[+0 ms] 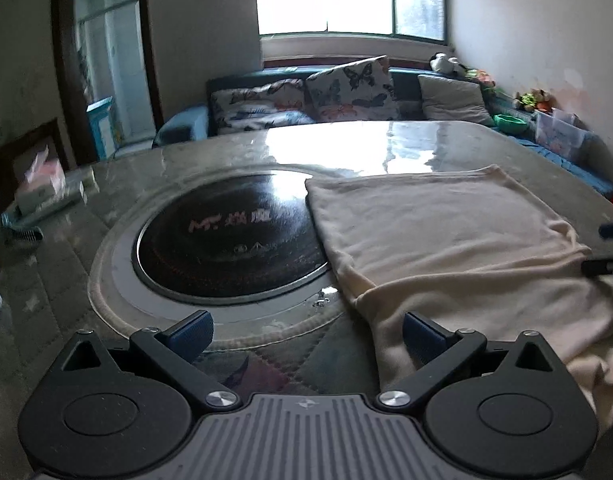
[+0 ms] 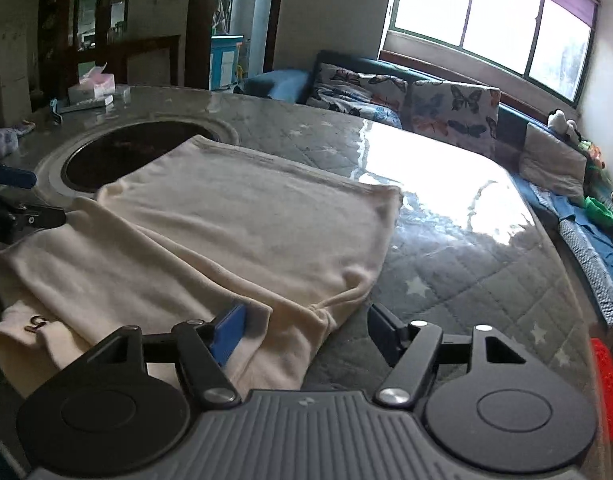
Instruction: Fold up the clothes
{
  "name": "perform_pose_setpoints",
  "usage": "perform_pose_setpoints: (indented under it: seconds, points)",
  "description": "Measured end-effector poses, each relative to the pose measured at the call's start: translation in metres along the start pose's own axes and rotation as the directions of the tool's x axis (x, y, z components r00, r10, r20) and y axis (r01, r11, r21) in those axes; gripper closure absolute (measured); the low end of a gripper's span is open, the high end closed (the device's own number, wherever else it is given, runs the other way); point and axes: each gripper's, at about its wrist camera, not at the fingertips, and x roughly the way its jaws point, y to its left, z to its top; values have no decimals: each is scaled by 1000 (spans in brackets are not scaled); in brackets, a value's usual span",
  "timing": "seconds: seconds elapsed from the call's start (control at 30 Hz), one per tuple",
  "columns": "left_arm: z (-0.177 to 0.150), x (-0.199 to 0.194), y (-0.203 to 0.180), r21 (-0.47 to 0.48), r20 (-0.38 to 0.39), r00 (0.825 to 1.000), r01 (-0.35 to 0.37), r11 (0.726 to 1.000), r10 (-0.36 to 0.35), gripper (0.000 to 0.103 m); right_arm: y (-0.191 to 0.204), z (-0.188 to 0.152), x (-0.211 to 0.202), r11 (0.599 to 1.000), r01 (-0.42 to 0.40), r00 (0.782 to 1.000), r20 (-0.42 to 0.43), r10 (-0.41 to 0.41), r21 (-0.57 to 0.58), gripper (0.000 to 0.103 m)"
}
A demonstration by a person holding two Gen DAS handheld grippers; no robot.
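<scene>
A cream garment [image 1: 458, 248] lies partly folded on the table, one layer laid over another; it also shows in the right wrist view [image 2: 234, 232]. My left gripper [image 1: 306, 334] is open and empty at the garment's near left edge, its right finger over the cloth. My right gripper [image 2: 302, 332] is open at the garment's near right corner; its left finger [image 2: 226, 334] rests against a cloth fold. The right gripper's tips show at the right edge of the left wrist view [image 1: 604, 248]. The left gripper shows at the left edge of the right wrist view [image 2: 14, 196].
The table [image 1: 178, 160] has a quilted grey cover under clear plastic and a round black cooktop [image 1: 230, 240] beside the garment. Tissue boxes [image 2: 92, 86] and small items sit at its far left. A sofa with butterfly cushions [image 1: 346, 88] stands behind. A red object [image 2: 606, 384] sits at right.
</scene>
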Motion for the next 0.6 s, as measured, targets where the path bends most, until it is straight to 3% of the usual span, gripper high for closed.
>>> perform_pose_setpoints:
  seconds: [0.23,0.4,0.6]
  points:
    - [-20,-40,-17,156,36,989,139,978,-147,2,12,-7,-20,992,-59,998,-8,59,-115,34]
    - [-37,-68,-37,306,41,958,260,916,-285,4,13,-13,-25,991,-60,998,-29,57,-121,34]
    - [-55,-66,-71,448,-6,938,312,838,-347,27,15,-12,-39,986,-63,998,-13,62,-153,34]
